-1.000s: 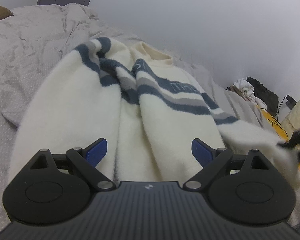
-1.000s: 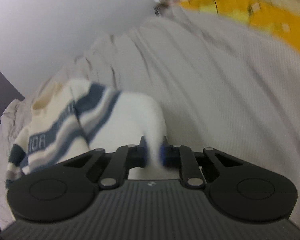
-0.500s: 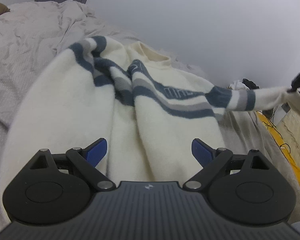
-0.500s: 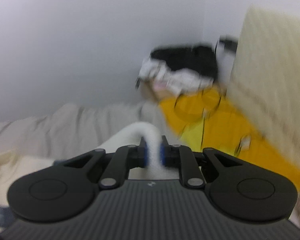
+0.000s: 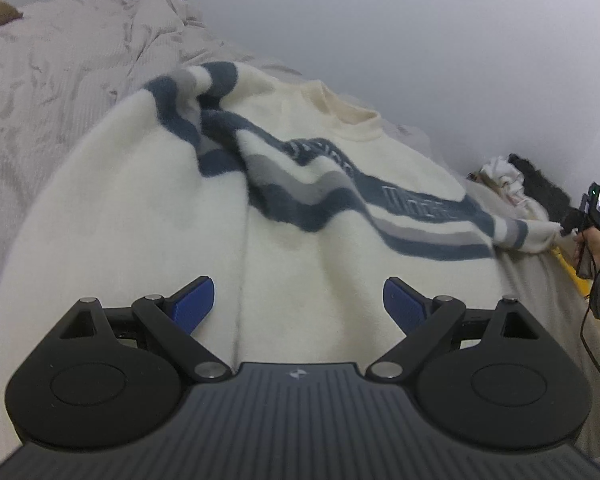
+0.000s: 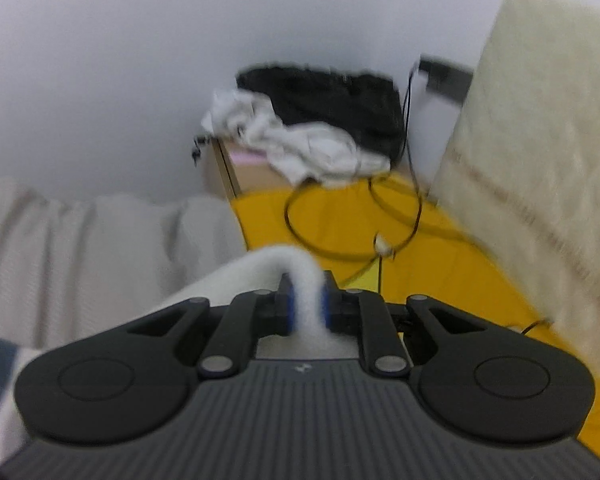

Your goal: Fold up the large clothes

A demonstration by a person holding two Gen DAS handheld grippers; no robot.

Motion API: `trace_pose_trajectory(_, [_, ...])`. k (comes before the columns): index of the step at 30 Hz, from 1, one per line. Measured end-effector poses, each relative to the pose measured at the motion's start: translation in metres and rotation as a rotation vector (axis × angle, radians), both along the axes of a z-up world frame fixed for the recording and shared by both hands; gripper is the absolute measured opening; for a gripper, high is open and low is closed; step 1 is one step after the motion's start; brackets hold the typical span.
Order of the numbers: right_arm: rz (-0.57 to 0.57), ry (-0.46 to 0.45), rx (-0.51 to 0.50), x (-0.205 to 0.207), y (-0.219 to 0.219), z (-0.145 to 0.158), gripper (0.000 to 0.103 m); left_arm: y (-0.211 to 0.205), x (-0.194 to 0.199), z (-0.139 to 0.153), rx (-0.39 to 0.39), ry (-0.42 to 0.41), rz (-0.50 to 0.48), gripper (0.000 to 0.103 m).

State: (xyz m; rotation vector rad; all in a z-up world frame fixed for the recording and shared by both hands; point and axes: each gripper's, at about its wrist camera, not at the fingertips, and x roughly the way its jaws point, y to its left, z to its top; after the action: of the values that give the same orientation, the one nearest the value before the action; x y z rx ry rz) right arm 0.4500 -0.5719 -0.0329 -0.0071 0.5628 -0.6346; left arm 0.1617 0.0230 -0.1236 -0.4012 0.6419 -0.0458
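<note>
The cream sweater [image 5: 148, 216] lies flat on the bed [image 5: 40, 76], collar toward the wall, one sleeve [image 5: 532, 232] stretched out sideways to the right. The right gripper [image 6: 306, 308] has its fingers clamped on that sleeve's end, easing open. The left gripper [image 5: 298, 304] hovers over the hem, fingers wide apart.

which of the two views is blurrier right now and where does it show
Right wrist view: blurrier, smeared across the white clothes pile, cable and cream panel; the right gripper itself stays fairly sharp on the sleeve. Left wrist view: mostly clear, sweater stripes slightly soft, fisheye bending at the edges.
</note>
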Motion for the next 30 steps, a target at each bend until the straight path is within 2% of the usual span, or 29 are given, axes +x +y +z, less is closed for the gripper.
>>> trace_pose_trajectory(3, [-0.008,-0.005,-0.003,0.000,-0.013,-0.030,0.026,-0.003,0.010,-0.004,0.045,0.008,0.003,0.094])
trace_pose_trajectory(5, [0.020,-0.045,-0.033,-0.005,-0.017,-0.041,0.032,-0.002,0.015,-0.008,0.060,0.018,0.006,0.094])
trace_pose_trajectory(8, [0.041,-0.097,-0.029,-0.014,-0.024,-0.046,0.044,-0.004,0.021,-0.012,0.071,0.027,0.008,0.094])
trace_pose_trajectory(12, [0.012,-0.178,0.064,-0.034,-0.030,-0.035,0.071,-0.008,0.019,-0.010,0.067,0.017,-0.012,0.094])
trace_pose_trajectory(15, [0.012,-0.226,0.125,-0.055,-0.021,-0.022,0.073,-0.012,0.014,-0.007,0.066,0.003,-0.032,0.094])
trace_pose_trajectory(20, [0.106,-0.290,0.161,-0.104,0.023,0.002,0.073,-0.022,-0.005,0.007,0.091,-0.044,-0.069,0.094])
trace_pose_trajectory(26, [0.270,-0.283,0.240,-0.171,0.097,0.025,0.073,-0.035,-0.038,0.023,0.101,-0.113,-0.128,0.094])
trace_pose_trajectory(30, [0.329,-0.280,0.323,-0.217,0.141,0.030,0.073,-0.044,-0.058,0.033,0.118,-0.176,-0.161,0.094])
